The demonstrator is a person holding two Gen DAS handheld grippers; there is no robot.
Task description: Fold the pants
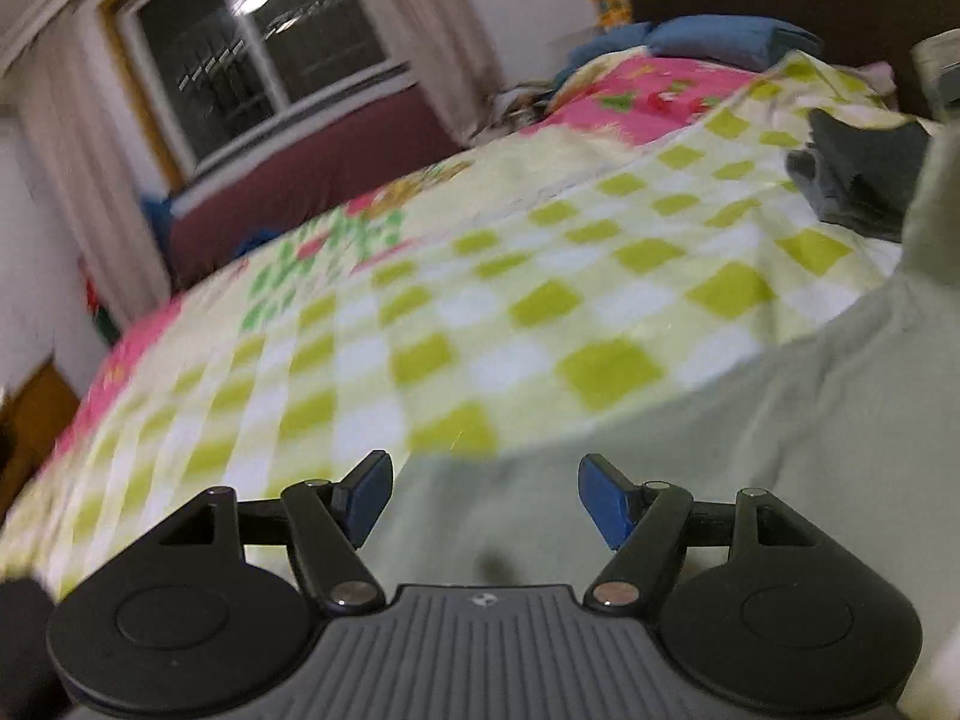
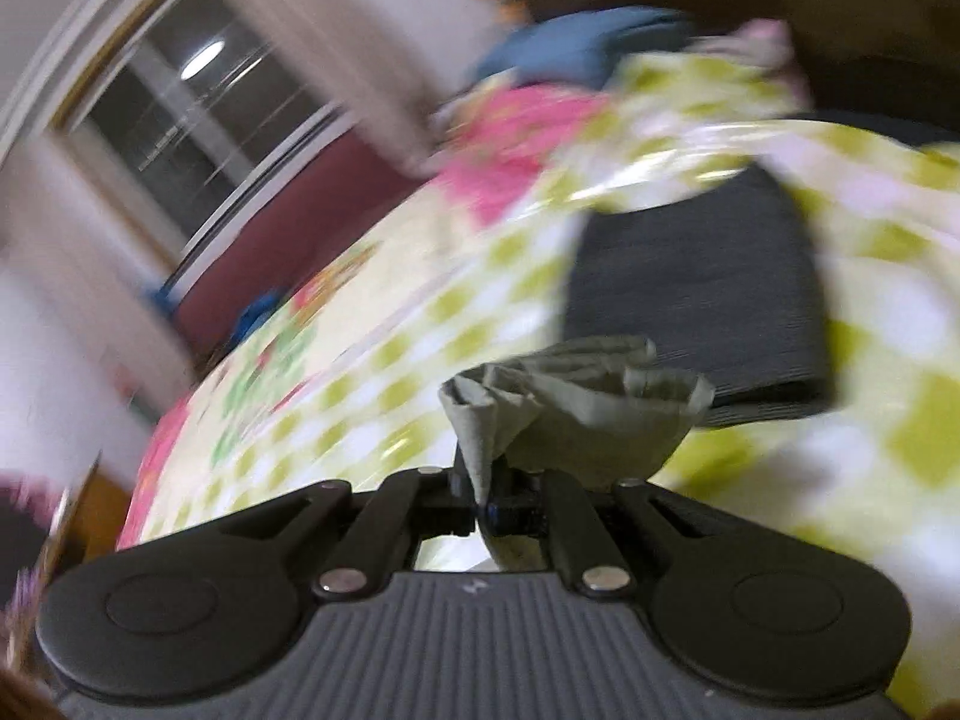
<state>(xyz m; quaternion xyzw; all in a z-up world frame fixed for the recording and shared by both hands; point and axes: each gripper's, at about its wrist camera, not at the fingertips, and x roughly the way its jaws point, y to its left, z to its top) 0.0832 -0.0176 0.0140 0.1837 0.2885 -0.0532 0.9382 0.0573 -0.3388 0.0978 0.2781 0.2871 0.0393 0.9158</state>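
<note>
Pants [image 1: 750,450] of pale grey-green cloth are spread over the near right of the checked bedspread [image 1: 480,300], and one bunched edge is pinched in the right gripper [image 2: 510,498], whose jaws are pressed together on it. The left gripper [image 1: 480,501] is held spread above the cloth with nothing between its blue pads [image 1: 366,498]. Slippage is the likely fault: only a small tuft is clamped, so a quick pull could tear it free. With one side unheld, a skewed fold may be produced. A dark folded pile [image 1: 858,180] lies at the far right and could be dragged against.
</note>
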